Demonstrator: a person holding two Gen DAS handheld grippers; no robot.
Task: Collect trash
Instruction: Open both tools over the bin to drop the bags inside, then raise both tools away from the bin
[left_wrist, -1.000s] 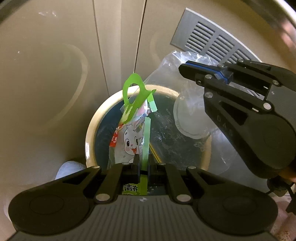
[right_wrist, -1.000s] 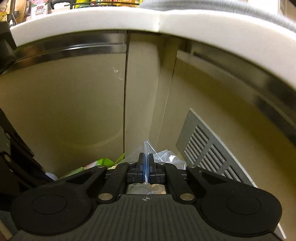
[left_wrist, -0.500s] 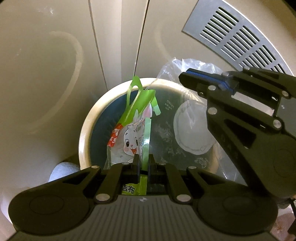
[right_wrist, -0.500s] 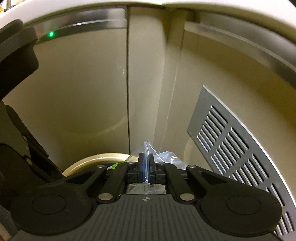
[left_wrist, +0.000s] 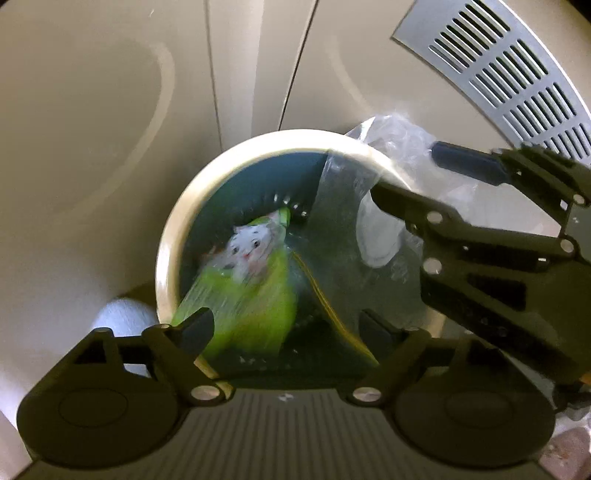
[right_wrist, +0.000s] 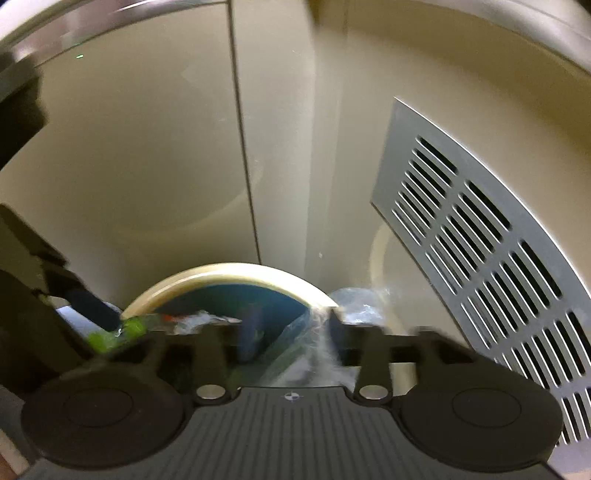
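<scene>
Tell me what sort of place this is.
Probably a home kitchen or utility corner, seen at floor level. A round trash bin with a cream rim stands against beige cabinet doors, beside a grey slatted vent panel. A green wrapper and a clear plastic bag are dropping into the bin.

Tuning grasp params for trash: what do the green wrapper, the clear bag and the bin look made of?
Green wrapper: thin glossy plastic film, printed; it crinkles and glints.
Clear bag: thin transparent plastic film; the bin shows through it, creased highlights.
Bin: probably rigid plastic, smooth cream rim with a soft sheen, dark teal inside; material not certain.
</scene>
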